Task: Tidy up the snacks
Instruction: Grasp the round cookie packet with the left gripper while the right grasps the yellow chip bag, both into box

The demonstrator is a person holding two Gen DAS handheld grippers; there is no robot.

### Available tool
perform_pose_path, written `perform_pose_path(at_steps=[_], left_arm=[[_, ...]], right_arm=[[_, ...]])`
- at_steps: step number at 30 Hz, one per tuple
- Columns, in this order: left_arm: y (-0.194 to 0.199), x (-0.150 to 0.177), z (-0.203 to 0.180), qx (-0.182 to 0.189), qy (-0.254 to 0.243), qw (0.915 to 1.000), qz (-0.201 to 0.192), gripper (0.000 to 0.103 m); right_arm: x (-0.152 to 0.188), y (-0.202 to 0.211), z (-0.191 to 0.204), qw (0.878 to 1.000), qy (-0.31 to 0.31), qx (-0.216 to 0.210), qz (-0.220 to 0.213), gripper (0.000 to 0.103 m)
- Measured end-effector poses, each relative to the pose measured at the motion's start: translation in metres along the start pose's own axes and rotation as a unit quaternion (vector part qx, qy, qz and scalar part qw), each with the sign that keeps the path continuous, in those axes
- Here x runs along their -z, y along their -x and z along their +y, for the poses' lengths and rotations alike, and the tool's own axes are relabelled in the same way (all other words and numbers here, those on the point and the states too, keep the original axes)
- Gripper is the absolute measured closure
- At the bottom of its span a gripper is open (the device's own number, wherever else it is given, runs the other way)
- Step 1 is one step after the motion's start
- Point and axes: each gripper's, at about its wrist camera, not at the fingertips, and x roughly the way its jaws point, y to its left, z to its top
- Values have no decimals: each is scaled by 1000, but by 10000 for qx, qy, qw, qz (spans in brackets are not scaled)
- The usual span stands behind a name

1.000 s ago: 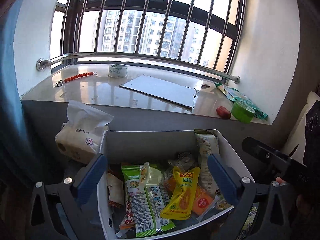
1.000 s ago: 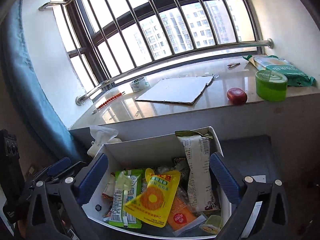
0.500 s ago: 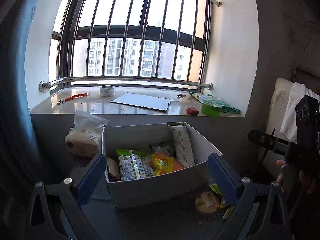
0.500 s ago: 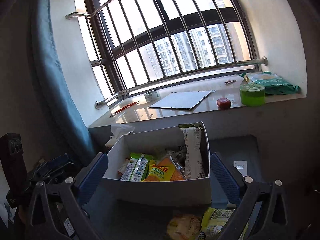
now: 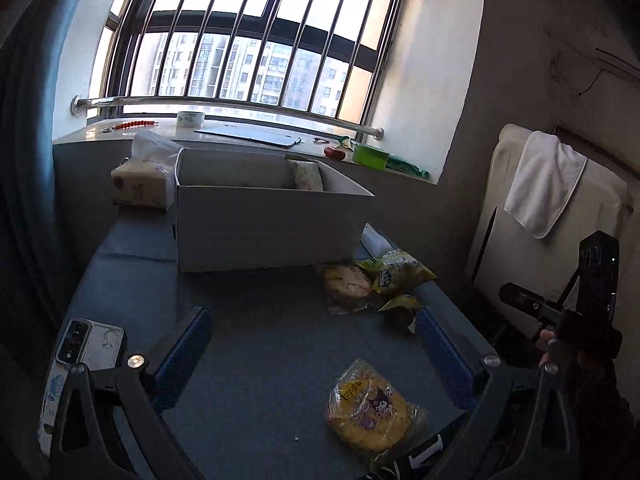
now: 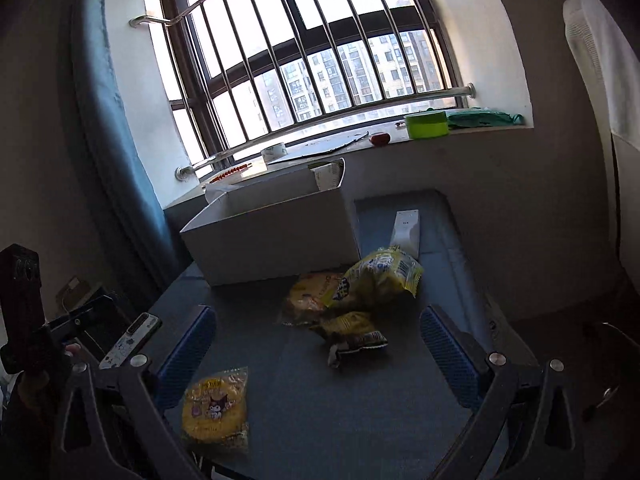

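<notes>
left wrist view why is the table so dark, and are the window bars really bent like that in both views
Left wrist view: bright backlight from the barred window leaves the dark blue table and yellow cartoon snack packet in shade. Right wrist view: same backlight; the bars bow from fisheye distortion, and the corners are vignetted black.

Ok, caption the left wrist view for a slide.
Open left gripper over a wrapped yellow cake, white snack box beyond.

My left tongs [image 5: 312, 344] have bare table [image 5: 260, 320] at the frame's centre; the cartoon snack pack [image 5: 370, 410] sits lower right. Beyond, the white box [image 5: 264, 224] blocks the upper middle, a yellow bag pile [image 5: 380, 280] crowding its right corner, a phone [image 5: 80, 356] lower left.
</notes>
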Motion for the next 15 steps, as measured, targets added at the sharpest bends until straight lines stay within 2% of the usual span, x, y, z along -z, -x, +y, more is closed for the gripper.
perform_pose_path(at_steps=[3,9,15], left_arm=[[-2,10,-7,25,-30,9999,106,0],[-5,17,-28,32,-535,9983,230,0],[-11,19,-34,107,-645,9971,378,0]], right_arm=[[6,-2,-9,9998,-48,114,181,0],[6,-12,-18,9995,-83,140,286,0],[-3,-40,-19,9989,-28,166,438,0]])
